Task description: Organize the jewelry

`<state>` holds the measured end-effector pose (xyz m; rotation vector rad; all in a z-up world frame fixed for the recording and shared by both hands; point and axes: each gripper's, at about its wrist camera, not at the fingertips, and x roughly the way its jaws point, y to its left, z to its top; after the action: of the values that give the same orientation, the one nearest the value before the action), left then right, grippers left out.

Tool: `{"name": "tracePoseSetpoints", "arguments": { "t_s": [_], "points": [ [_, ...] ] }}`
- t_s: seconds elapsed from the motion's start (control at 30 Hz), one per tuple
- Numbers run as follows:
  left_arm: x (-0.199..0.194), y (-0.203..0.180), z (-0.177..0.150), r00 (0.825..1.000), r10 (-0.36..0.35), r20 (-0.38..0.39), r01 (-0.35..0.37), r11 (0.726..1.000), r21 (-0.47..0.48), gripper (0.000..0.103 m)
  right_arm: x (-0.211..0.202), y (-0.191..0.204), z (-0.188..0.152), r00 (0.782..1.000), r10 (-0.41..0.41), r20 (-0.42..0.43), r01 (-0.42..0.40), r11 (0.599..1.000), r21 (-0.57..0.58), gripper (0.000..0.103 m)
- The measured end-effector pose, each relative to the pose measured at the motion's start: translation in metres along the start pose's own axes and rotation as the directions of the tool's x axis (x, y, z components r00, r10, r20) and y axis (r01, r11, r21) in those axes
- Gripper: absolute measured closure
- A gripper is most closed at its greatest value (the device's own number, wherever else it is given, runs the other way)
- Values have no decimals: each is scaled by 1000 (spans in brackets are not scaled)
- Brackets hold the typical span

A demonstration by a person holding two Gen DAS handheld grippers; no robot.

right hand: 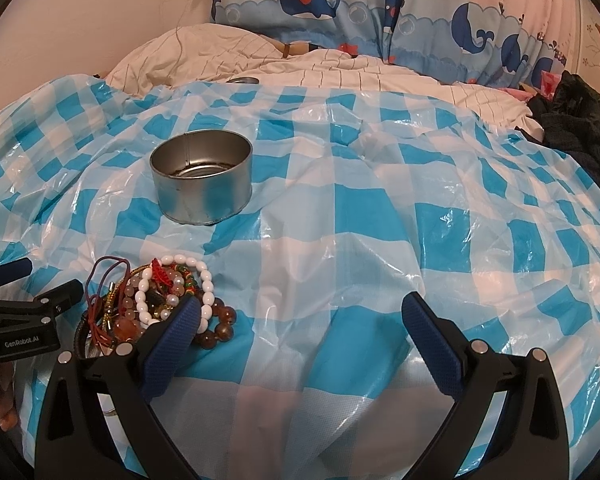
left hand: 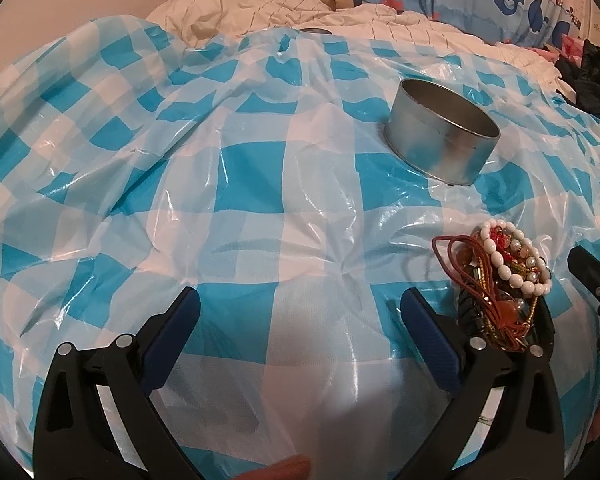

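Note:
A pile of jewelry lies on the blue-and-white checked plastic sheet: a white bead bracelet, amber and brown beads, red cords. It also shows in the right wrist view. A round empty metal tin stands beyond it, also in the right wrist view. My left gripper is open and empty, left of the pile. My right gripper is open and empty, its left finger overlapping the pile's right edge. The left gripper shows at the left edge of the right wrist view.
The sheet covers a bed with a white quilt behind it. Whale-print curtains hang at the back. Dark clothing lies at the far right. The right gripper's fingers show at the right edge of the left wrist view.

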<state>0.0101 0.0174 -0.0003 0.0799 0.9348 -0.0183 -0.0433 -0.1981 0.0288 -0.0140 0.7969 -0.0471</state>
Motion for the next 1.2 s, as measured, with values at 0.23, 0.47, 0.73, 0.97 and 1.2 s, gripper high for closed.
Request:
{"name": "tracePoseSetpoints", "arguments": {
  "t_s": [0.23,0.47,0.73,0.97,1.2],
  "points": [
    [-1,1,3,1000,-23,17,23,1000,-14,6,0,0,1,1000,0,0,0,1000,1,7],
    [4,0,2,999,-43,-18,43,999,-33,6,0,0,0,1000,1,-1,-1,1000,1,7],
    [4,-1,2,999,-39,-15,39,999,-30,6,0,0,0,1000,1,-1,-1,1000,1,7],
    [4,-3,2,999,-29,-14,29,999,-22,6,0,0,0,1000,2,-1,-2,1000,2,7],
    [3,-6,3,1000,-16,-9,16,1000,-10,6,1,-1,0,1000,2,-3,-2,1000,2,7]
  ]
}}
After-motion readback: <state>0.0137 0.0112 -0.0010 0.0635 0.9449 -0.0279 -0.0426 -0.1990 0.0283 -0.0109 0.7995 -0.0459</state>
